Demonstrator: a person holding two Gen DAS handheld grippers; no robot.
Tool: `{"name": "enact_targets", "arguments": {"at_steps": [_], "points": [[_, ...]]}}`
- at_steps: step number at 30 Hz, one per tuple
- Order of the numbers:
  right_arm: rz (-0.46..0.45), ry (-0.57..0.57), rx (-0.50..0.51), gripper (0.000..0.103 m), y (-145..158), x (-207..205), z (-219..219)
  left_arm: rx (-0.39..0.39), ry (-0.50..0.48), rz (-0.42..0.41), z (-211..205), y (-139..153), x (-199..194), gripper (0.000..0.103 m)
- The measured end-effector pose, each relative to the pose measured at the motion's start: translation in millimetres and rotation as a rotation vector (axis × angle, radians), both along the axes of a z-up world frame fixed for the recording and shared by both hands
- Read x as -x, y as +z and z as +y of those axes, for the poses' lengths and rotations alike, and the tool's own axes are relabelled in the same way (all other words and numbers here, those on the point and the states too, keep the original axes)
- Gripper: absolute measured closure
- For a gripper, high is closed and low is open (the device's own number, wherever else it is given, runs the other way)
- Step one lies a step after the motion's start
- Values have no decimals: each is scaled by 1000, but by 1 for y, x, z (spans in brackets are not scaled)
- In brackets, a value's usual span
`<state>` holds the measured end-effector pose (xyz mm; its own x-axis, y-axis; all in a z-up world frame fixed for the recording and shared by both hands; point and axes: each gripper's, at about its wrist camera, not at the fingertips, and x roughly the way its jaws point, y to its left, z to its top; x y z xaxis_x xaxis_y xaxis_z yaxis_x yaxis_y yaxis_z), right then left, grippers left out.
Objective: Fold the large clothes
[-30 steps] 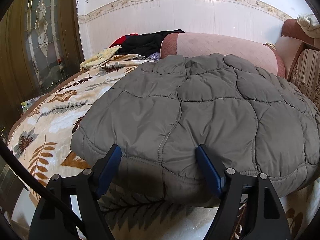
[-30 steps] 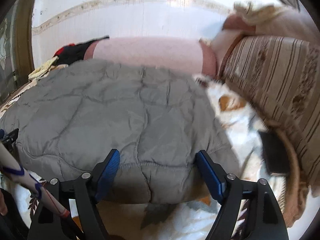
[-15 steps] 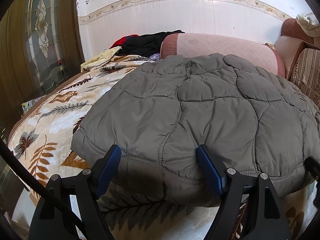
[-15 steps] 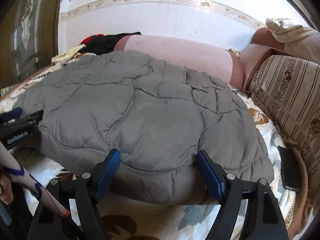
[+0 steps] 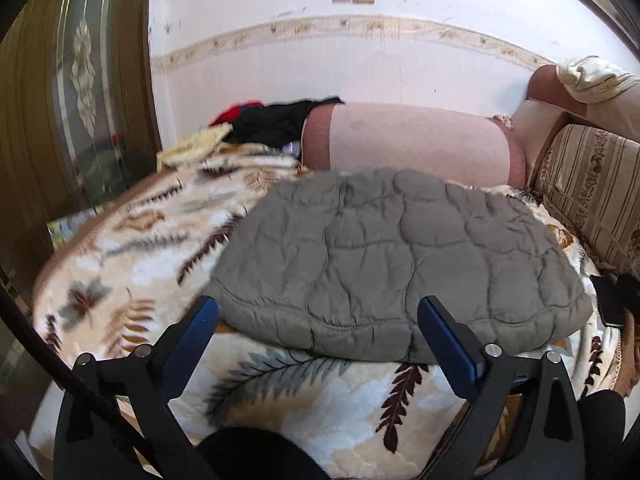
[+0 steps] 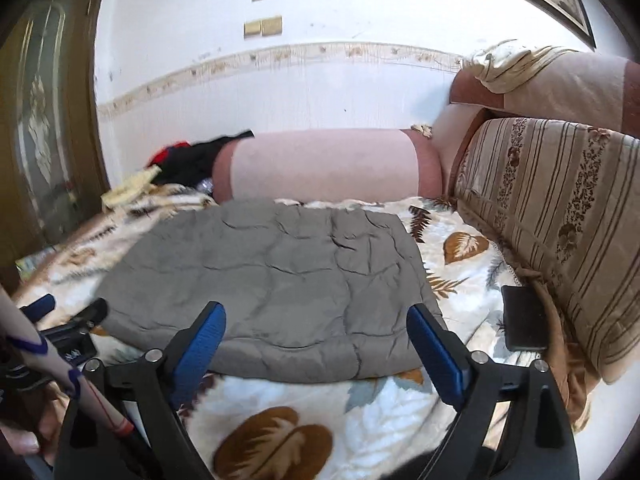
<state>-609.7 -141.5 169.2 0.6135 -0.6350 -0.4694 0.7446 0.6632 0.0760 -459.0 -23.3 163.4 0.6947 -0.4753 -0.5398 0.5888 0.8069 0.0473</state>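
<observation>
A grey quilted jacket (image 5: 392, 264) lies folded in a compact bundle on the leaf-patterned blanket (image 5: 132, 264); it also shows in the right wrist view (image 6: 276, 276). My left gripper (image 5: 318, 320) is open and empty, held back from the jacket's near edge. My right gripper (image 6: 316, 324) is open and empty, also short of the near edge. The left gripper's tips (image 6: 60, 312) show at the left edge of the right wrist view, beside the jacket's left side.
A pink bolster (image 5: 412, 140) lies behind the jacket against the wall. Dark and red clothes (image 5: 272, 120) are piled at the back left. A striped sofa back (image 6: 560, 216) runs along the right. A black phone (image 6: 524, 318) lies on the blanket's right edge.
Both grippers have pulled back and up from the jacket, so it looks smaller and farther. Both stay open and empty. The jacket has not moved.
</observation>
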Motion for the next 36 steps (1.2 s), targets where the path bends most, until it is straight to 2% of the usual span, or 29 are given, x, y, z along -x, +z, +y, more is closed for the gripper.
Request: {"name": "enact_targets", "arguments": {"at_steps": [4,7,13,21,27,36], "points": [[-39,-21,6,3,6,9,18,26,10,-56,10,23,15,0],[-37,-41,1,3,2,7,24,-1,15,-80,9,27,18,0],[-30,-44,7,3,0,5,27,-99,24,-56,-2,15,16,0],[-1,-24,15,3,-7,-2,28,-130,4,-100,-5,13,26,0],[14,-14,16,3,-11,-6,28,-142,-11,-59,-8,4,20,0],[50,-2,-3,3,-20,-12,25,-166,-10,-41,-10,-7,16,0]]}}
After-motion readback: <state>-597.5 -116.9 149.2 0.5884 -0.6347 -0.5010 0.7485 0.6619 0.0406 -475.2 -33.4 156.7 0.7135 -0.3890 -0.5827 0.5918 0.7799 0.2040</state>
